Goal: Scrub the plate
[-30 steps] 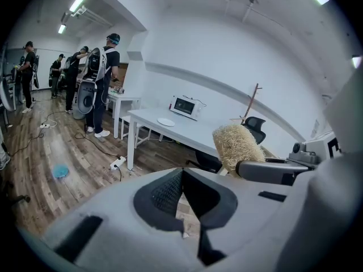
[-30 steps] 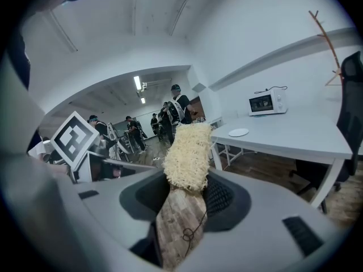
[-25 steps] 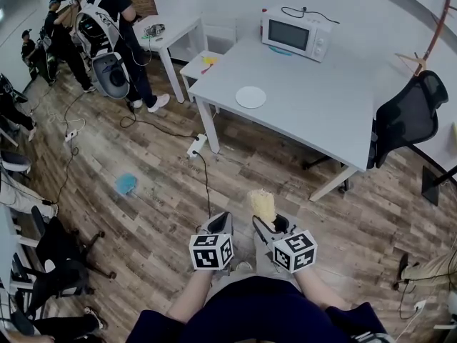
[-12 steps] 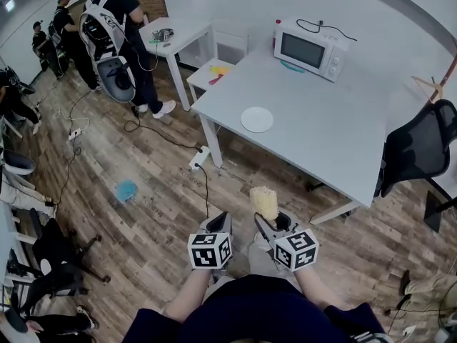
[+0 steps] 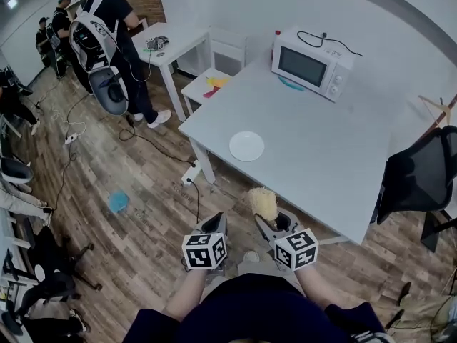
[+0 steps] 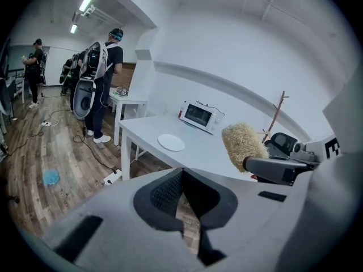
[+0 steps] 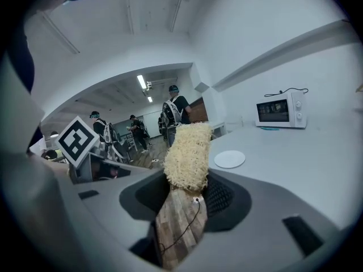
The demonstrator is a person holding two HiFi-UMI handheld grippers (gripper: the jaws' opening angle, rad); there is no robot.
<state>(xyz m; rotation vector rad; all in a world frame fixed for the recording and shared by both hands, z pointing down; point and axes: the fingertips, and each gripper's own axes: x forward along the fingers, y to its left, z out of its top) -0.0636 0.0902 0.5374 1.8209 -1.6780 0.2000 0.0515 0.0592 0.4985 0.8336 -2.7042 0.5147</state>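
Clenching loofah scrubber (image 5: 263, 204) in right gripper (image 5: 275, 226); left gripper (image 5: 212, 224) clenched on nothing. Could skate loose plate (image 5: 246, 146) off desk (image 5: 325, 166) at near-left edge if scrubbed without pinning.

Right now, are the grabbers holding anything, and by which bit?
The right gripper pinches the yellow scrubber by its near end; the rest sticks out past the jaws. The left gripper is shut on nothing.

The scrubber's (image 5: 263, 203) base is hidden by the right gripper (image 5: 270, 224); the black chair (image 5: 418, 181) is cut off at the right edge.
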